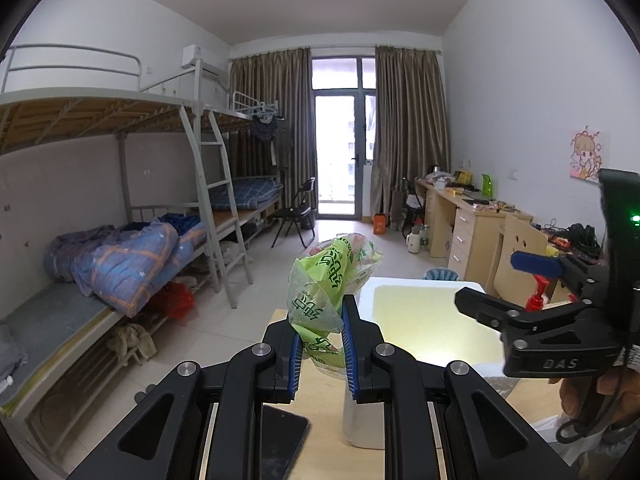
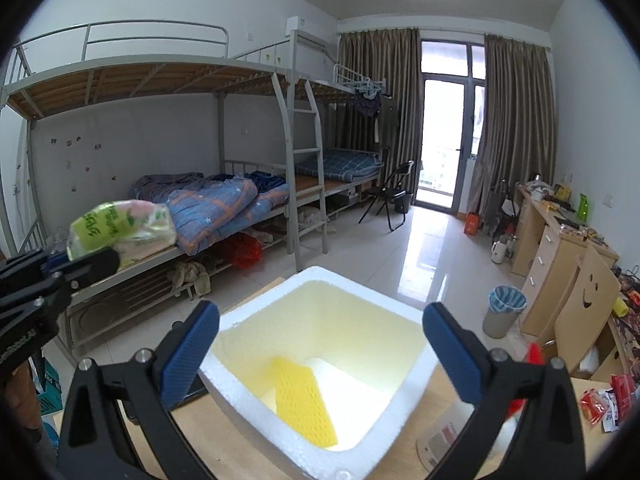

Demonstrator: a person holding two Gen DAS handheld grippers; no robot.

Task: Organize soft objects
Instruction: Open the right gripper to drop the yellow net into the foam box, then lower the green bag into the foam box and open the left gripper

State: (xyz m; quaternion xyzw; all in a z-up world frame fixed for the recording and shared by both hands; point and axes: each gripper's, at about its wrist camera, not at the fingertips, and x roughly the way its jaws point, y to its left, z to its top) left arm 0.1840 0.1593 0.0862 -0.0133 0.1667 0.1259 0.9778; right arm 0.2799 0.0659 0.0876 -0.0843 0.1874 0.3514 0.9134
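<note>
My left gripper (image 1: 320,354) is shut on a green plastic tissue pack (image 1: 326,280) and holds it up in the air, left of a white foam box (image 1: 420,320). The pack (image 2: 120,230) and the left gripper (image 2: 80,264) also show at the left of the right wrist view. My right gripper (image 2: 320,344) is open and empty, hovering over the foam box (image 2: 240,320). A yellow sponge (image 2: 304,400) leans inside the box. The right gripper also shows at the right of the left wrist view (image 1: 520,308).
The box stands on a wooden table (image 1: 320,420) with a black phone (image 1: 280,444) on it. Red snack packets (image 2: 604,400) lie at the table's right. Bunk beds (image 2: 200,200) stand left, desks (image 2: 560,240) right, a bin (image 2: 504,308) on the floor.
</note>
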